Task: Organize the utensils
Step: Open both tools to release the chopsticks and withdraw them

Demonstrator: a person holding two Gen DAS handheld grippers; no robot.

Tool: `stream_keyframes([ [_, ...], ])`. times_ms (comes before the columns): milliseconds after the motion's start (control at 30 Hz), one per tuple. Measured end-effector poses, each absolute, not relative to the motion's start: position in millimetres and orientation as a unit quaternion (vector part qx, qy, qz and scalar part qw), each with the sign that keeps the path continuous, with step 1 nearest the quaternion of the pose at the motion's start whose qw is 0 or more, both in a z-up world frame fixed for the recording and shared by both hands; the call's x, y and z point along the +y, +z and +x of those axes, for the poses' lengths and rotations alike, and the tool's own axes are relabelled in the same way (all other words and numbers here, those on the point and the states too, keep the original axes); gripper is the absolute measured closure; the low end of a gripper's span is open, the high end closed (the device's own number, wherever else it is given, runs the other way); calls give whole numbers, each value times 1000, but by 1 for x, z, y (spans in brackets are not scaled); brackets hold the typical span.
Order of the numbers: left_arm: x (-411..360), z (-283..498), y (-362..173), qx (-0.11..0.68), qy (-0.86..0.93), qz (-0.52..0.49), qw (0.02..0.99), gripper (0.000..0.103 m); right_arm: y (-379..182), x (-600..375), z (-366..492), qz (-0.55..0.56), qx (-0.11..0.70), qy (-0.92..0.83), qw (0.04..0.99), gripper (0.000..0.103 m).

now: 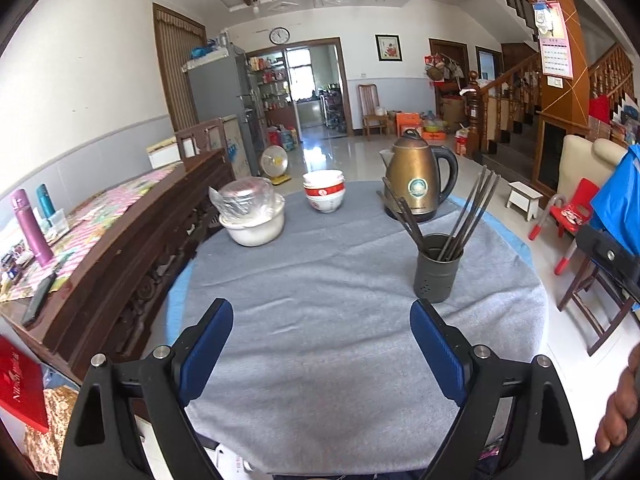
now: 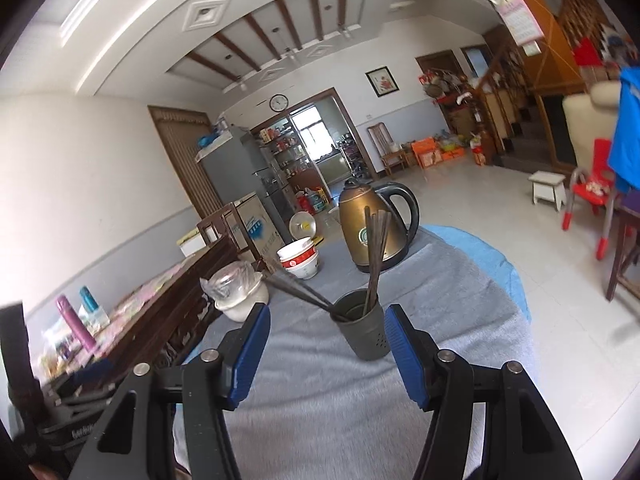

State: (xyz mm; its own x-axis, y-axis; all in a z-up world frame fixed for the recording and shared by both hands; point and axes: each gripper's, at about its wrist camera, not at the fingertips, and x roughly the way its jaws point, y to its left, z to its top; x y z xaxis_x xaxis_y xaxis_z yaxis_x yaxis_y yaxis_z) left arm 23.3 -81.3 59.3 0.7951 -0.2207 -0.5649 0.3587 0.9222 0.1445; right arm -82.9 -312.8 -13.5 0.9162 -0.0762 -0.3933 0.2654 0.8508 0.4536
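Chopsticks point(image 2: 372, 264) fan from a holder point(image 2: 365, 332) just ahead of the spread, empty right gripper point(image 2: 326, 350).
A careless nudge could topple the holder; left gripper point(image 1: 322, 344) also gapes empty.

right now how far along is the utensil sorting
It looks close to done: the chopsticks all stand in the dark holder on the grey cloth, some leaning left and some right, and no loose ones show on it. Nothing is in hand: the left gripper and right gripper are both open and empty. What may be left is straightening the splayed bundle.
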Motion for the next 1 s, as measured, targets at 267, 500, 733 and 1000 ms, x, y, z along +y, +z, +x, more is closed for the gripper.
stream_keyframes([
  [267,-61,5,70,254,-129,136,949,9,10,-281,-107,215,168,-86,958,39],
  [500,-45,1,74,246,-110,143,952,8,23,-256,-113,181,154,-88,967,39],
  [733,-29,-3,74,242,-97,146,954,7,23,-242,-112,173,158,-85,968,39],
  [1000,-24,-9,73,241,-95,155,953,6,20,-235,-115,166,165,-83,969,39],
])
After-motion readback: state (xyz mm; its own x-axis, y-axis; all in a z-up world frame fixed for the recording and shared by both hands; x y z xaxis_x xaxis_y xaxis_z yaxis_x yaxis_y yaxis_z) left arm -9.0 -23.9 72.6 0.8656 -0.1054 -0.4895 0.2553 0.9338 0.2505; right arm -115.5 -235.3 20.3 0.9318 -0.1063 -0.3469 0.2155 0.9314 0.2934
